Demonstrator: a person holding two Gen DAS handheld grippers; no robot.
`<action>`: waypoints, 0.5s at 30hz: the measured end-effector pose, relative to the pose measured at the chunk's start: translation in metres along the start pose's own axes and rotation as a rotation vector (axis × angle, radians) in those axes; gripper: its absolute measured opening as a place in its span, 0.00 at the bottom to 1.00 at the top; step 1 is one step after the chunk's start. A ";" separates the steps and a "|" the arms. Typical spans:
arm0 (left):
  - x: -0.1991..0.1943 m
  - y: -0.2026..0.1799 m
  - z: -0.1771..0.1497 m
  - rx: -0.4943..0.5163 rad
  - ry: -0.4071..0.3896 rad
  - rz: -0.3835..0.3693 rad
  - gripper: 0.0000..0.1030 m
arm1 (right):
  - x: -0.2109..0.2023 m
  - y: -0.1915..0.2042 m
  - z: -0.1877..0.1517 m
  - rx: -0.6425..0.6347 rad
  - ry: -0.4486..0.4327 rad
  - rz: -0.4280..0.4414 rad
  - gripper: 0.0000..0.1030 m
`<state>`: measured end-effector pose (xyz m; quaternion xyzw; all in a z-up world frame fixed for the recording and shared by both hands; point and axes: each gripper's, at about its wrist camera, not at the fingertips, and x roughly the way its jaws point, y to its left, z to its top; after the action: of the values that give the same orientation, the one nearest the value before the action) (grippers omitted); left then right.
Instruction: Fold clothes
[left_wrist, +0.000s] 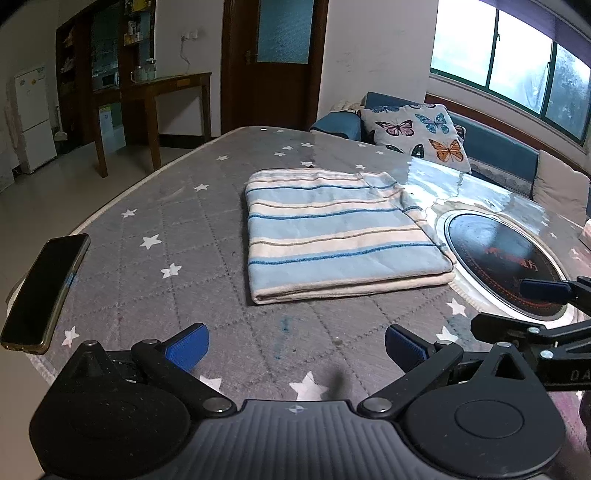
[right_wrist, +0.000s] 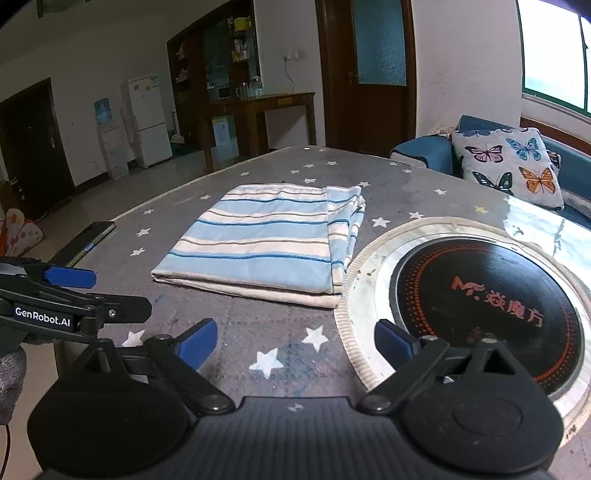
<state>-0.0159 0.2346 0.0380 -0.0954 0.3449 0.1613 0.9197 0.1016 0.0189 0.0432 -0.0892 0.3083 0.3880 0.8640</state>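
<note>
- a striped garment (left_wrist: 332, 236) lay folded mid-table, just beside the inset cooktop (right_wrist: 484, 306).
- soft, light, limp; its layered near edge looked best to pinch.
- left gripper (left_wrist: 295, 349) and right gripper (right_wrist: 295, 345) hovered at the near edge, fingers apart, empty.

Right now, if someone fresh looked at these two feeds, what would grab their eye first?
The blue-and-white striped garment, already folded into a neat rectangle mid-table on the grey star-patterned cover. Next, the round black induction cooktop set into the table just right of it, and the dark phone at the table's left edge. Both the left gripper and right gripper are open, holding nothing.
</note>
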 end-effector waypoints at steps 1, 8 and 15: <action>-0.001 -0.001 -0.001 0.000 0.002 0.002 1.00 | -0.002 0.001 -0.001 -0.004 -0.002 -0.003 0.93; -0.006 -0.007 -0.008 0.001 0.018 0.002 1.00 | -0.011 0.006 -0.008 -0.004 -0.016 -0.017 0.96; -0.011 -0.008 -0.015 -0.007 0.024 0.022 1.00 | -0.021 0.012 -0.014 0.002 -0.032 -0.016 0.99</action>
<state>-0.0297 0.2201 0.0342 -0.0968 0.3564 0.1716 0.9133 0.0759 0.0088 0.0454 -0.0845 0.2943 0.3822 0.8719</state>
